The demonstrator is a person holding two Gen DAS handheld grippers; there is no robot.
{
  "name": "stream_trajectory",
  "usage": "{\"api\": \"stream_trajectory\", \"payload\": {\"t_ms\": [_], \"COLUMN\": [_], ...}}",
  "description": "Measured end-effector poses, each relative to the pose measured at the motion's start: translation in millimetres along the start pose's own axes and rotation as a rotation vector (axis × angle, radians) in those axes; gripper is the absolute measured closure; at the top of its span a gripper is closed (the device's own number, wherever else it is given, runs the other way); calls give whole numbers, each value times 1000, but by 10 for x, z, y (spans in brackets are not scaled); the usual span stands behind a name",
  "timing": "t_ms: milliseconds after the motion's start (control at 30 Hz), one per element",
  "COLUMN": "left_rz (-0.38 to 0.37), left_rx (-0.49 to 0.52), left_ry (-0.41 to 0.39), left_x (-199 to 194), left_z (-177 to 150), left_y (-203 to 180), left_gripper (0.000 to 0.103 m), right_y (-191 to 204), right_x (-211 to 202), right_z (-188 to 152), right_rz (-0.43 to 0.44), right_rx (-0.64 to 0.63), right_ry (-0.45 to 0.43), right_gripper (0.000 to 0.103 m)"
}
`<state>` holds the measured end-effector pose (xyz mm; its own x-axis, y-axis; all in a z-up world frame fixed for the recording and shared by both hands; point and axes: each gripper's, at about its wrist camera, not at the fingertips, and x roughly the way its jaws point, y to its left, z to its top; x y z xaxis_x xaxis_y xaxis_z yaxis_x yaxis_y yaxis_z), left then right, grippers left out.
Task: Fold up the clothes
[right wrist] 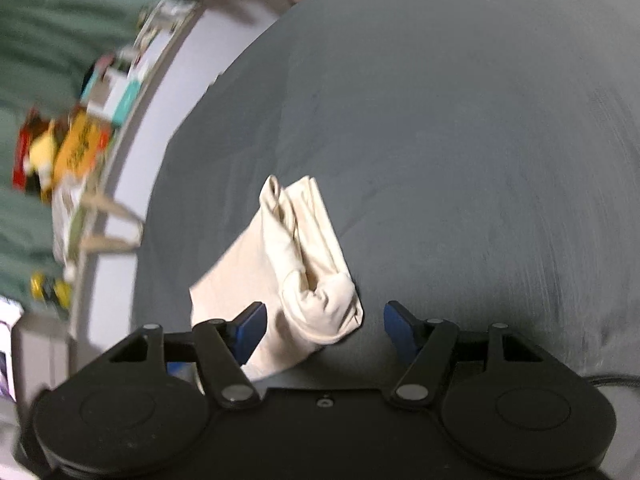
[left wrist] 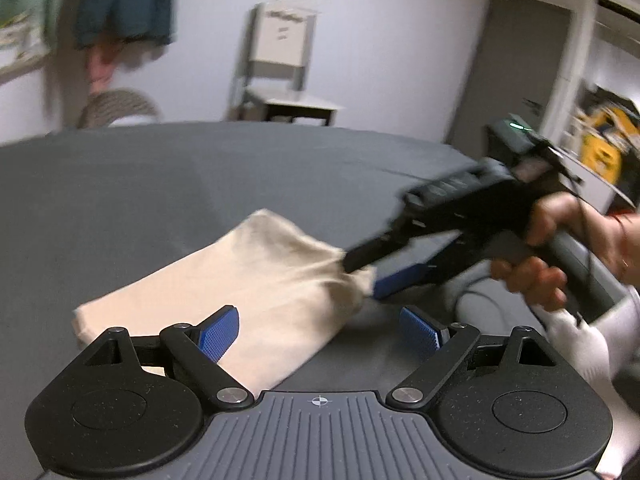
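Folded cream garment (left wrist: 224, 292) lying on the grey bed cover (left wrist: 200, 184), beneath and between the spread fingers of the left gripper (left wrist: 320, 330) and right gripper (right wrist: 324, 326), neither grasping it.

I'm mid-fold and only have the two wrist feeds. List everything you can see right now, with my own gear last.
Folded garment: one, cream, lying on the grey surface, bunched at one corner.
Bed-like surface: one, dark grey, under the garment.
Chair: one, pale, by the far wall.
Hanging clothes: teal piece, far left wall; blurred.
Shelf clutter: several, yellow, red, teal; too blurred to name.
Door: one, grey, far right.
Hand: one, gripping the right tool's handle.
Sleeve: one, white, lower right.
Left gripper: jaws wide apart, empty, at the garment's near edge.
Right gripper: jaws wide apart around the bunched corner, not clamped.
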<state>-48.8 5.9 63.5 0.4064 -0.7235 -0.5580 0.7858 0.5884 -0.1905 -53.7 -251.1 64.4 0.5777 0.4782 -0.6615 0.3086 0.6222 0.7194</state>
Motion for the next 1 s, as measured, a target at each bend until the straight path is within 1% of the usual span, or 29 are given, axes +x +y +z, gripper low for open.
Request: {"api": "stream_trajectory", "payload": {"t_ms": [100, 200, 267, 367, 467, 633, 767, 800, 867, 900, 967, 1000], "left_rz": [-16, 4, 15, 34, 20, 34, 41, 65, 121, 144, 178, 193], "left_rx": [89, 148, 170, 150, 90, 126, 82, 33, -114, -208, -445, -575], "left_ry": [10, 25, 38, 62, 133, 150, 131, 113, 81, 61, 10, -20], "left_x": [94, 128, 127, 130, 208, 213, -71, -195, -434, -541, -710, -796], "left_z": [2, -2, 10, 11, -41, -74, 15, 32, 48, 30, -85, -159], "left_y": [-198, -327, -360, -323, -240, -298, -212, -118, 155, 311, 647, 813], "left_gripper": [15, 15, 15, 15, 15, 15, 15, 15, 15, 15, 15, 15], "right_y": [-41, -82, -118, -106, -69, -6, 27, 19, 5, 6, 10, 62], "right_x": [19, 18, 57, 97, 110, 167, 158, 148, 138, 127, 102, 49], "right_z": [5, 9, -11, -45, -48, -42, -49, -56, -71, -86, -117, -160], "right_rz": [25, 54, 76, 68, 65, 54, 41, 43, 49, 44, 32, 1], "right_rx": [62, 111, 159, 165, 159, 132, 92, 90, 93, 97, 104, 83], "right_ry": [-13, -7, 22, 27, 18, -1, -16, -19, -26, -31, -41, -71], "right_gripper": [38, 40, 41, 41, 41, 41, 42, 42, 42, 42, 45, 45]}}
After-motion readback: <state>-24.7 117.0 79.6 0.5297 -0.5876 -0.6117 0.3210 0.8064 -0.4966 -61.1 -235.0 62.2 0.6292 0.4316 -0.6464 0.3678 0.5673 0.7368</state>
